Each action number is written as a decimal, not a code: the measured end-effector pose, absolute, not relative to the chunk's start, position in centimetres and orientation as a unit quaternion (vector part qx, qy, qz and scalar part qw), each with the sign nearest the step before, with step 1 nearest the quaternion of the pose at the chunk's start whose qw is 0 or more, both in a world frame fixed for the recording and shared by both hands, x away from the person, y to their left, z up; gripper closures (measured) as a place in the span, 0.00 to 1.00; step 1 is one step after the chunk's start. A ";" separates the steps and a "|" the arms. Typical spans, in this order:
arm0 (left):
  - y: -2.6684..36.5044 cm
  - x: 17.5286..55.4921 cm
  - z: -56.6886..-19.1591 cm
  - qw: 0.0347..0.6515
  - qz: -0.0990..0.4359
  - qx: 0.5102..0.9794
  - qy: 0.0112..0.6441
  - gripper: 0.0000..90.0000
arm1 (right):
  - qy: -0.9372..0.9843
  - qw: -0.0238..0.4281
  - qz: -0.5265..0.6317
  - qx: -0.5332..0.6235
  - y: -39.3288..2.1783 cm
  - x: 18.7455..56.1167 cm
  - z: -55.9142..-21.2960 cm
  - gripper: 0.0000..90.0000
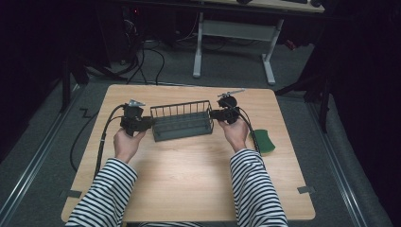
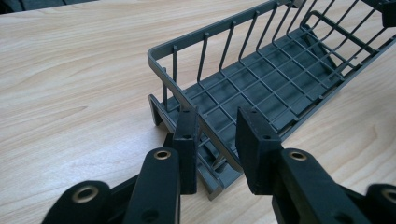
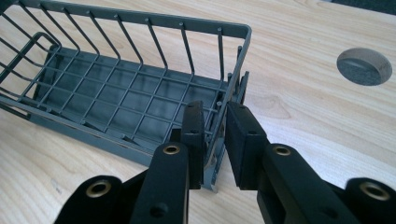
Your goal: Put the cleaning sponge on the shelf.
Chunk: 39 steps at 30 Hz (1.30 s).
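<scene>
A dark grey wire basket (image 1: pixel 179 105) stands empty on the wooden table (image 1: pixel 189 165), its long side across it. My left gripper (image 1: pixel 150 122) is at its left end. In the left gripper view the jaws (image 2: pixel 217 126) stand open astride the basket's end wall (image 2: pixel 205 32), which crosses the gap at a slant. My right gripper (image 1: pixel 212 114) is at the right end. In the right gripper view its jaws (image 3: pixel 215 121) sit close together with the end wall of the basket (image 3: pixel 187 21) pinched between them.
A green sponge (image 1: pixel 265 141) lies on the table's right side, beside the right forearm. A round cable hole (image 3: pixel 364 66) is in the tabletop beyond the basket's right end. A white-legged desk (image 1: pixel 236 28) stands behind the table.
</scene>
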<state>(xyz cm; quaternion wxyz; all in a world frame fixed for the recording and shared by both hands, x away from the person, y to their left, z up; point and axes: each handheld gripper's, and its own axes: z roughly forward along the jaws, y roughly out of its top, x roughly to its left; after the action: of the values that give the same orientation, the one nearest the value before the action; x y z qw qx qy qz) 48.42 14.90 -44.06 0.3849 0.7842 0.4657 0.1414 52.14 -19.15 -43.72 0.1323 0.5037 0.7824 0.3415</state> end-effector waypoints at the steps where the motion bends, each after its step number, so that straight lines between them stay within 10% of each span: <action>1: 14.9 48.2 -44.1 0.387 0.142 0.785 0.463 0.78 | 0.784 0.133 0.342 0.501 -19.3 52.0 -43.7 0.87; 39: 13.3 40.3 -44.4 0.428 0.100 0.794 0.420 0.77 | 0.797 0.107 0.361 0.472 -23.5 44.0 -43.8 0.84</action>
<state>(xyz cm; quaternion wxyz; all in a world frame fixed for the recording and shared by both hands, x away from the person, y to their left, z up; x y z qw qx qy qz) 40.27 13.26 -44.45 0.4279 0.7943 0.4196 0.0999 43.96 -23.50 -43.82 0.1073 0.4720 0.7973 0.3606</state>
